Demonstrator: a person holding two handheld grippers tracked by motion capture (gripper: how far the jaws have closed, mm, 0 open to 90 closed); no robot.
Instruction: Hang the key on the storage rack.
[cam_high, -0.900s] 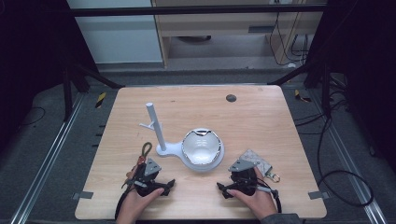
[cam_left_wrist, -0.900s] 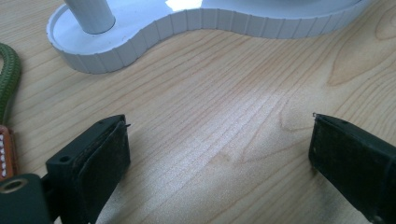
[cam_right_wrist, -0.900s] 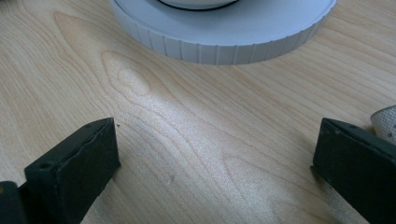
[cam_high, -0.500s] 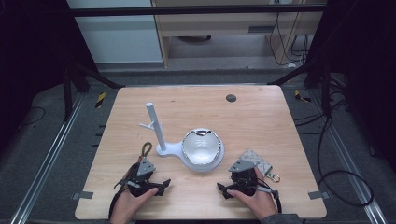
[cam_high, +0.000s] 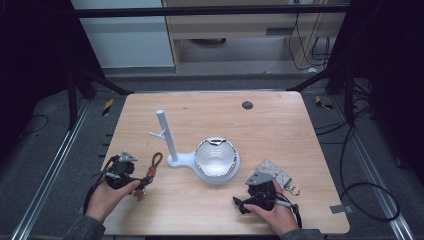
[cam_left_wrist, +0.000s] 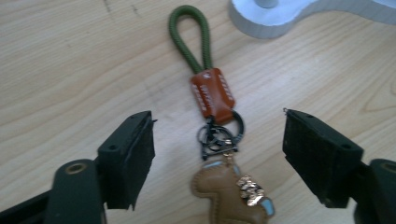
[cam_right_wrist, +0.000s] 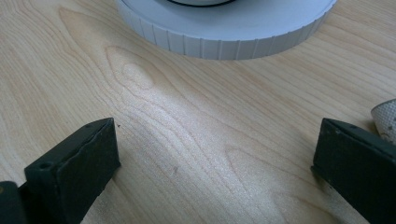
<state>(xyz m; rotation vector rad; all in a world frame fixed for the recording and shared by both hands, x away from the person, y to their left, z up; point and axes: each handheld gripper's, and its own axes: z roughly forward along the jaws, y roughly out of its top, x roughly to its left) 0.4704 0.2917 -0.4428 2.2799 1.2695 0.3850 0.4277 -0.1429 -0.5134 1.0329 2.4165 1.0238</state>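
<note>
Keyring (cam_left_wrist: 212, 95): flat on wooden table (cam_high: 280, 125), near left front corner, just left of white stand (cam_high: 170, 145); green cord loop toward stand base, orange tab, dark ring, brown leather charm (cam_left_wrist: 231, 193) nearest camera, its lower end cut off by the frame in left gripper view. Left gripper (cam_left_wrist: 217, 154): jaws apart, one on each side of ring and charm, neither pad touching, nothing grasped. In high view, lower keyring partly masked by left hand (cam_high: 107, 195); detail too small to read. Right gripper (cam_right_wrist: 212, 170): jaws wide apart over bare wood, nothing between, near front edge. Ribbed white round base (cam_right_wrist: 224, 32) ahead, top cut off; bowl interior (cam_high: 215, 156) glossy, contents unreadable. Patterned pouch (cam_high: 272, 172) beside right gripper, part hidden; corner only at frame edge in right gripper view. Open wood across far half of table; dark round mark (cam_high: 246, 105) near back edge.
</note>
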